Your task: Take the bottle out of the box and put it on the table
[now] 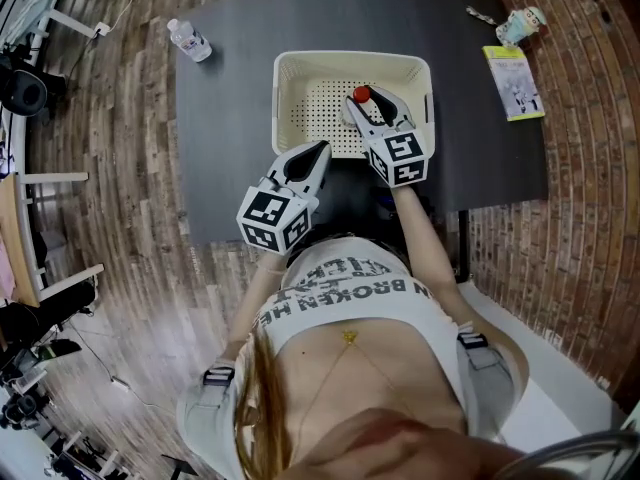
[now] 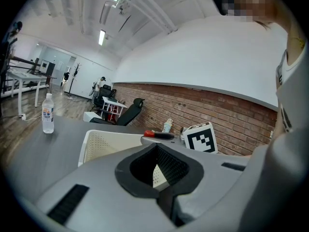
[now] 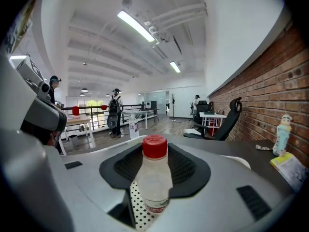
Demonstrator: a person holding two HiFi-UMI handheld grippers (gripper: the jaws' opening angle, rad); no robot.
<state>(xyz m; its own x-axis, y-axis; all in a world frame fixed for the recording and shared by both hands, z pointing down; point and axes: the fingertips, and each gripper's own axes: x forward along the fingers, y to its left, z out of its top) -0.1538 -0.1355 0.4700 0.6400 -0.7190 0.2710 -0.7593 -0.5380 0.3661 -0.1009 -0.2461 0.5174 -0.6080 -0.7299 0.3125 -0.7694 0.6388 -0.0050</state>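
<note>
A white perforated box (image 1: 290, 64) stands on the dark table (image 1: 228, 128). Inside it a clear bottle with a red cap (image 1: 361, 95) stands upright between the jaws of my right gripper (image 1: 366, 105). In the right gripper view the bottle (image 3: 154, 178) fills the gap of that gripper (image 3: 155, 153), whose pads close on its sides, with the box's dotted floor below. My left gripper (image 1: 322, 151) hovers at the box's near rim, shut and empty. In the left gripper view that gripper (image 2: 157, 147) points at the box (image 2: 99, 146).
A second clear bottle (image 1: 188, 40) stands on the table's far left corner. A yellow booklet (image 1: 513, 81) and a small cup-like thing (image 1: 521, 24) lie at the far right. The person stands at the table's near edge, and brick floor lies to the right.
</note>
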